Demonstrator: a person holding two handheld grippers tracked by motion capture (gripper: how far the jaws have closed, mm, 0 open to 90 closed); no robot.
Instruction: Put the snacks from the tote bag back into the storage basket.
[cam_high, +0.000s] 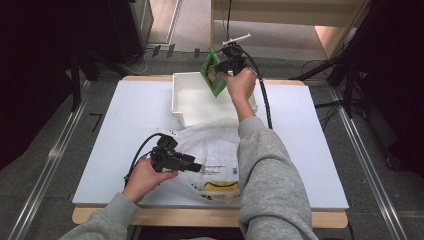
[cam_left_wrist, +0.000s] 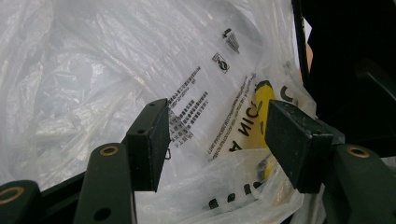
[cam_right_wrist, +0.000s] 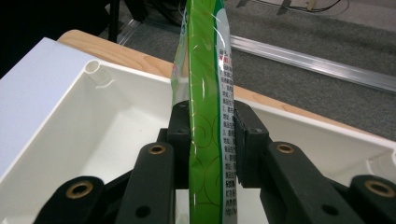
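Observation:
A green snack packet (cam_high: 213, 71) hangs above the white tray (cam_high: 182, 95) at the table's far side, with my right gripper (cam_high: 226, 66) shut on it. In the right gripper view the packet (cam_right_wrist: 205, 70) stands edge-on between the two jaws of that gripper (cam_right_wrist: 212, 135), over the tray's inside (cam_right_wrist: 93, 135). A clear plastic bag (cam_high: 215, 150) with black print and a yellow mark lies at the table's front. My left gripper (cam_high: 196, 167) is open at the bag's left side. In the left gripper view the bag (cam_left_wrist: 140, 60) lies between and beyond the jaws of this gripper (cam_left_wrist: 217, 137).
The white table top (cam_high: 125, 130) has bare room left of the bag and right of the tray. Its wooden edge (cam_high: 210, 217) runs along the front. Cables trail on the grey floor (cam_high: 280, 62) behind the table. Dark stands sit at both sides.

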